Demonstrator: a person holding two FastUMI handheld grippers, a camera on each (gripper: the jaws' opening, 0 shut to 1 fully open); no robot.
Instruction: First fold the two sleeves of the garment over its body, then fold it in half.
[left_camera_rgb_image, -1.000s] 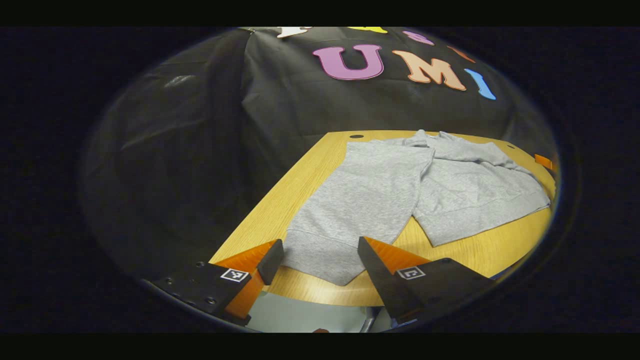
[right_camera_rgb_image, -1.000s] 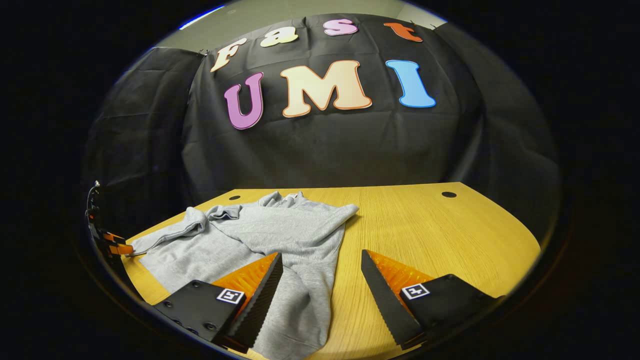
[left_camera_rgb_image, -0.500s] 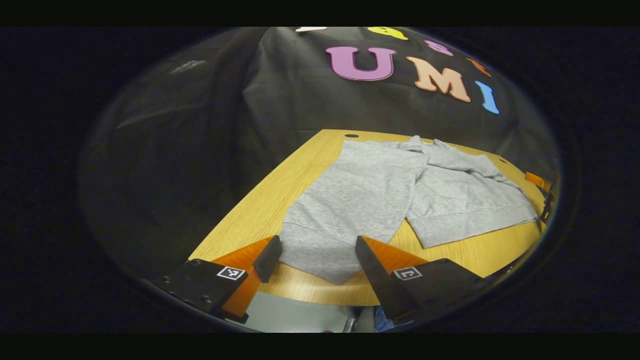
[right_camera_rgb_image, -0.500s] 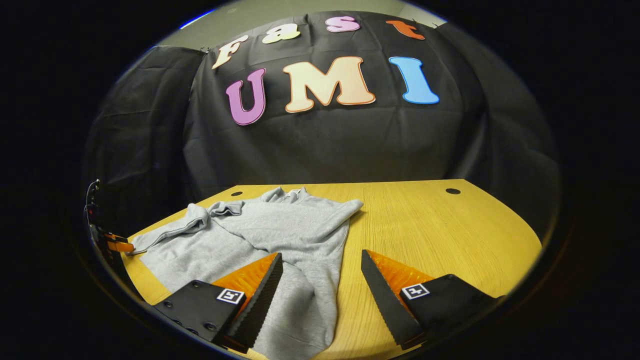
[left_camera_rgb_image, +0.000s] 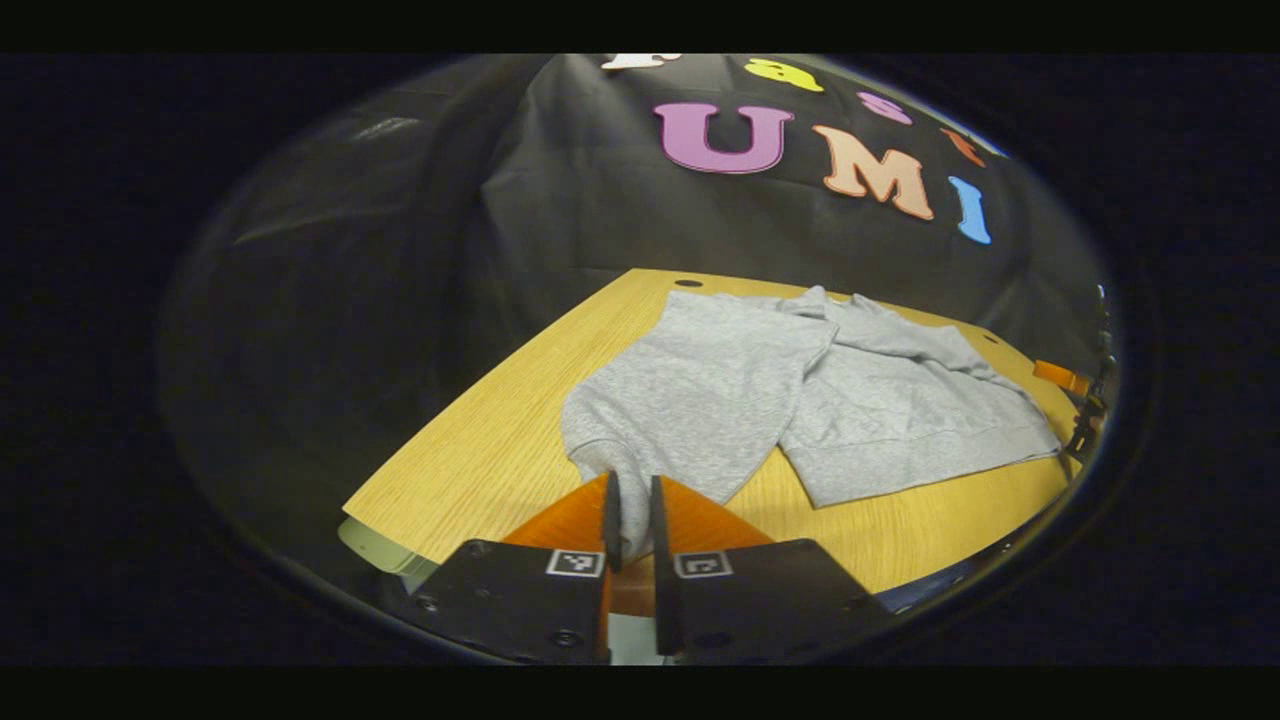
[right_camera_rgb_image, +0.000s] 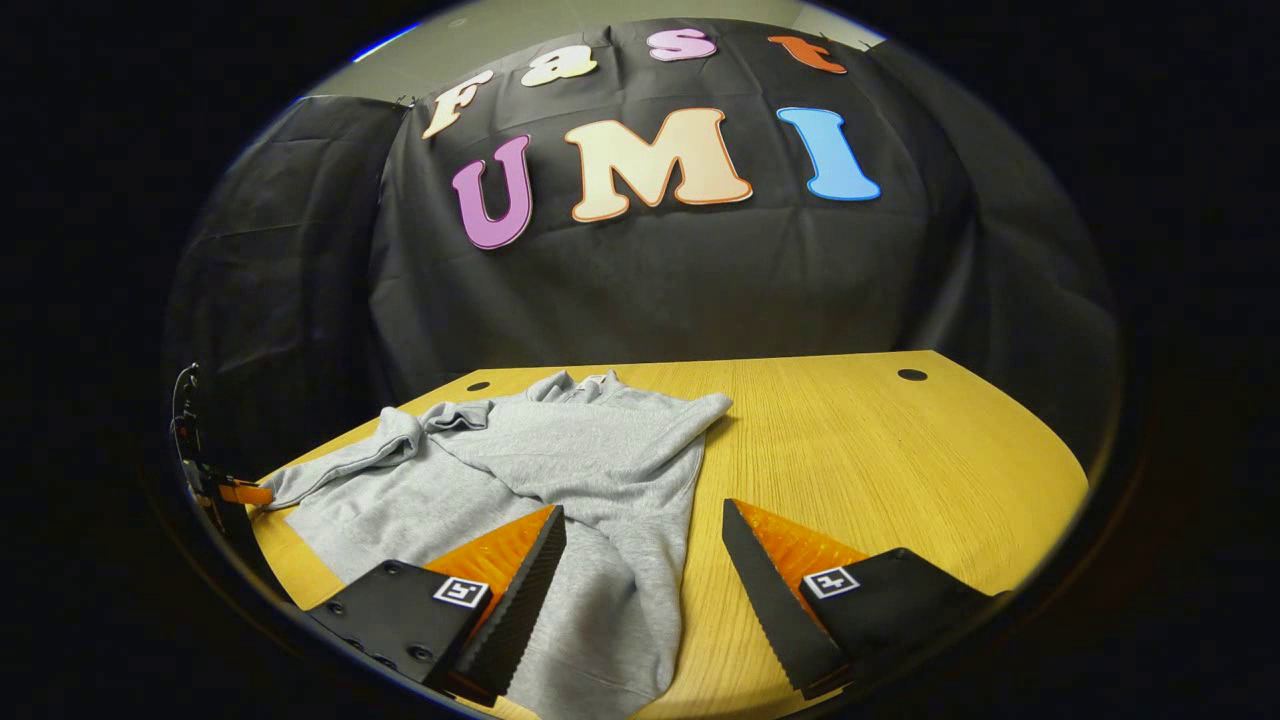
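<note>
A grey sweatshirt (left_camera_rgb_image: 800, 390) lies spread on a wooden table (left_camera_rgb_image: 480, 450), with one sleeve (left_camera_rgb_image: 690, 400) folded across its body. In the left gripper view, the left gripper (left_camera_rgb_image: 630, 520) has its fingers nearly together, pinching the cuff (left_camera_rgb_image: 625, 490) of that sleeve at the table's near edge. In the right gripper view, the right gripper (right_camera_rgb_image: 645, 590) is wide open and holds nothing, poised just above the sweatshirt's near part.

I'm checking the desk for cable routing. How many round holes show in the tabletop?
2. In the right gripper view, one hole sits at the table's far edge beside the grey garment, the other near the far right corner. More may be hidden under the garment.
</note>
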